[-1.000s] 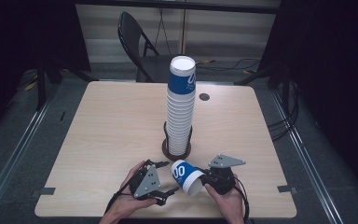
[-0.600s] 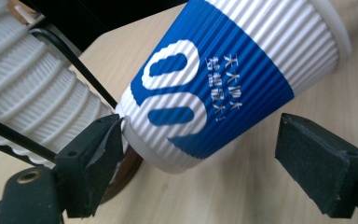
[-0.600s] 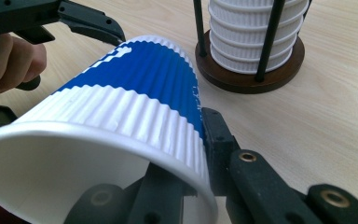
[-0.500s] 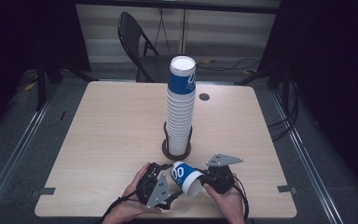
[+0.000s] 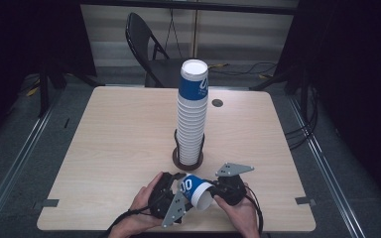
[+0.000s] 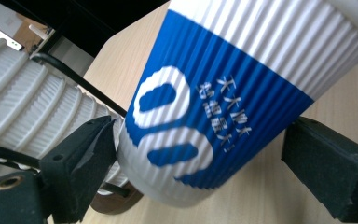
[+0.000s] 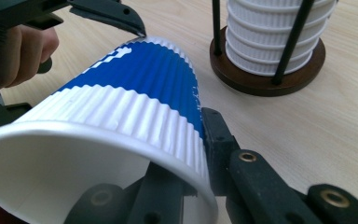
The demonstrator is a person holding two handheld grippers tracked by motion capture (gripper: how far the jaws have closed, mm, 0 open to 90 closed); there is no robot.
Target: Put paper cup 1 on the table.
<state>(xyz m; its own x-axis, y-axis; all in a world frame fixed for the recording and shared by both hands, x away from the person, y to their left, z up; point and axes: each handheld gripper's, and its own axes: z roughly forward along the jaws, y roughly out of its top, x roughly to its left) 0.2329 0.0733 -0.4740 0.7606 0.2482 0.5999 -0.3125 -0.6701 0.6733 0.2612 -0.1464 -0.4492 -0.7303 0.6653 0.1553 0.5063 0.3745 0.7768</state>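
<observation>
A blue-and-white ribbed paper cup [image 5: 197, 190] lies on its side just above the table's near edge, its mouth towards me. My right gripper [image 5: 212, 195] is shut on the cup's wall at the rim [image 7: 193, 154], one jaw inside the mouth and one outside. My left gripper [image 5: 179, 182] stands around the cup's base [image 6: 205, 154]; its jaws have just been opening, and the right pad [image 6: 331, 172] is clear of the cup [image 6: 223, 88]. A tall stack of like cups [image 5: 192, 119] stands in a round wooden holder [image 5: 187, 159] at mid-table.
The holder's thin black rods [image 7: 292, 35] and brown base [image 7: 265, 74] rise right behind the held cup. A dark grommet [image 5: 217, 102] sits in the tabletop [image 5: 119, 129] at the far right. A black chair [image 5: 146, 47] stands beyond the far edge.
My left gripper has edged right towards the cup's base and its jaws have spread wider. The cup and my right gripper have stayed put.
</observation>
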